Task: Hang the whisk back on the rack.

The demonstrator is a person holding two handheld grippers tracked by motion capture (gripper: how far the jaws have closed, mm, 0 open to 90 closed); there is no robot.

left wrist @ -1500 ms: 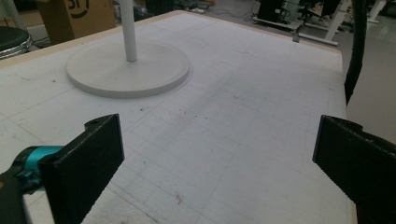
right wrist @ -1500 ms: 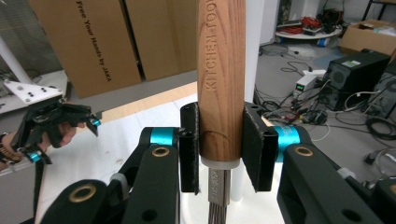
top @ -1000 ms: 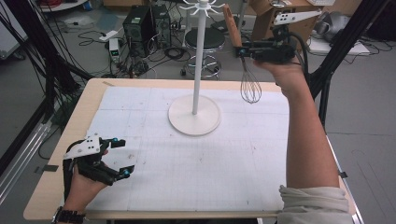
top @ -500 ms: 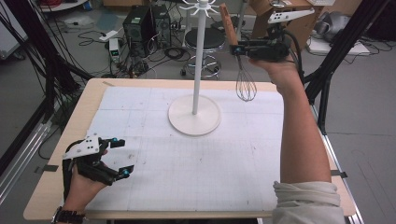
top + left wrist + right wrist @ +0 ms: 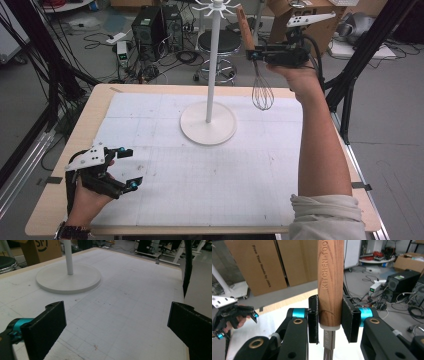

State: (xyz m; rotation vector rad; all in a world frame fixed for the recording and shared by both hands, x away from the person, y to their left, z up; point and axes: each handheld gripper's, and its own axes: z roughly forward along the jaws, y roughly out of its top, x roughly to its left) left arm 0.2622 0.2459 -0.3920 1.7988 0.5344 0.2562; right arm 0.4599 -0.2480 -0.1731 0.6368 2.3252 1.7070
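A whisk with a wooden handle hangs upright in the air, wire head down, right of the white stand's pole. My right gripper is shut on the lower end of the handle, high above the table's far right part. The stand's round base rests on the white mat, and its hooked top is level with the handle's tip. My left gripper rests open near the table's front left corner, nothing between its pads.
The white gridded mat covers most of the wooden table. Behind the table are a stool, computer cases, cables and cardboard boxes. Black frame legs stand at both sides.
My right gripper has lifted the whisk higher and slightly left, toward the stand's top. The left gripper has stayed still.
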